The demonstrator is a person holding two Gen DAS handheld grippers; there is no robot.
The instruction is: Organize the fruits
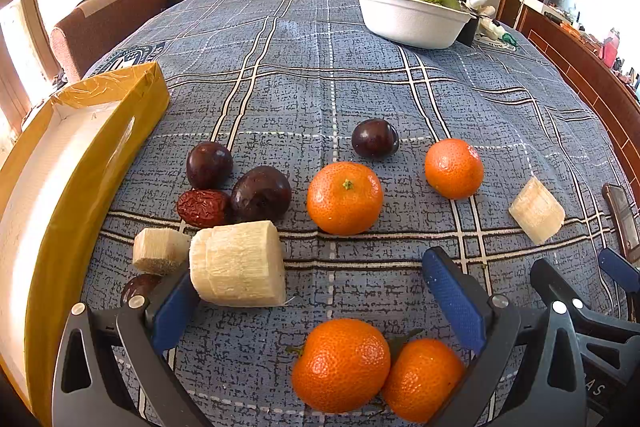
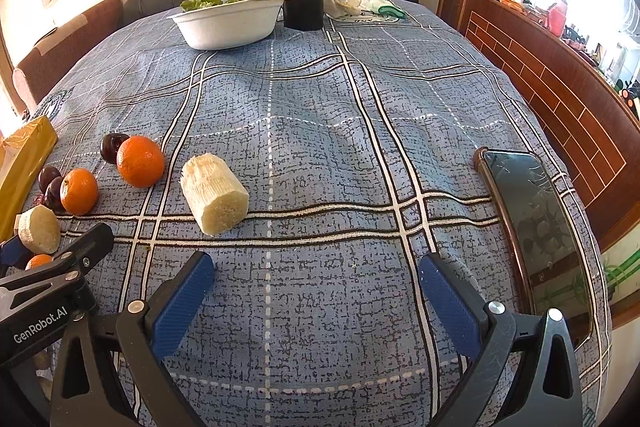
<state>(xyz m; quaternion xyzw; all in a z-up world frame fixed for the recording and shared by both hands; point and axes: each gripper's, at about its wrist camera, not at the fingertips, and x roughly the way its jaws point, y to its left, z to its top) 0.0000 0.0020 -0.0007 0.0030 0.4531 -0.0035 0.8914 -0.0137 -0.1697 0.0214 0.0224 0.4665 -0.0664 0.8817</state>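
Fruit lies scattered on a blue plaid cloth. In the left wrist view my left gripper [image 1: 316, 291] is open above two tangerines [image 1: 340, 365] that touch each other near the front edge. Its left finger [image 1: 172, 311] rests beside a big pale sugarcane chunk [image 1: 240, 265]. A smaller cane piece [image 1: 158, 251], a red date [image 1: 202, 207], dark plums [image 1: 260, 193] and two more tangerines [image 1: 345, 198] lie further out. My right gripper [image 2: 316, 295] is open over bare cloth, with another cane chunk [image 2: 214, 193] ahead on its left.
A yellow taped box [image 1: 80, 163] with a white inside stands at the left edge. A white bowl of lettuce [image 2: 228, 17] and a black cup [image 2: 304, 11] sit at the far end. A phone [image 2: 536, 223] lies at the right edge. A sofa borders the table's far side.
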